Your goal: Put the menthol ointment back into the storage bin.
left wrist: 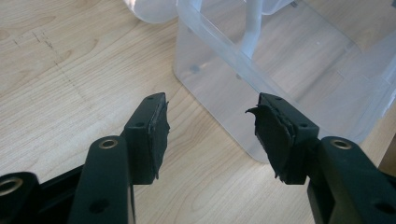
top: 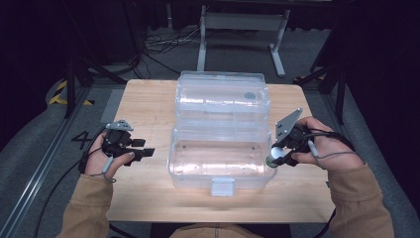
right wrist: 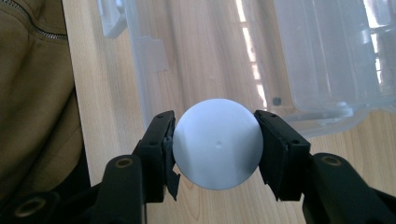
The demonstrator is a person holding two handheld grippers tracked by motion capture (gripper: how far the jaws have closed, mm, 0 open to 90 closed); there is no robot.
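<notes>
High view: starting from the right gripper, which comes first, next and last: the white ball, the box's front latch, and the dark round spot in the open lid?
1. White ball: between the right gripper's jaws.
2. Front latch: on the clear box's near wall, toward the person.
3. Dark round spot: in the open lid, at the far side.

Wooden table [top: 148, 99], clear open plastic box [top: 220, 158] on it

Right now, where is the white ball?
The white ball is held between the jaws of the right gripper, at the right end of the open clear box, just above the table in the high view.
</notes>
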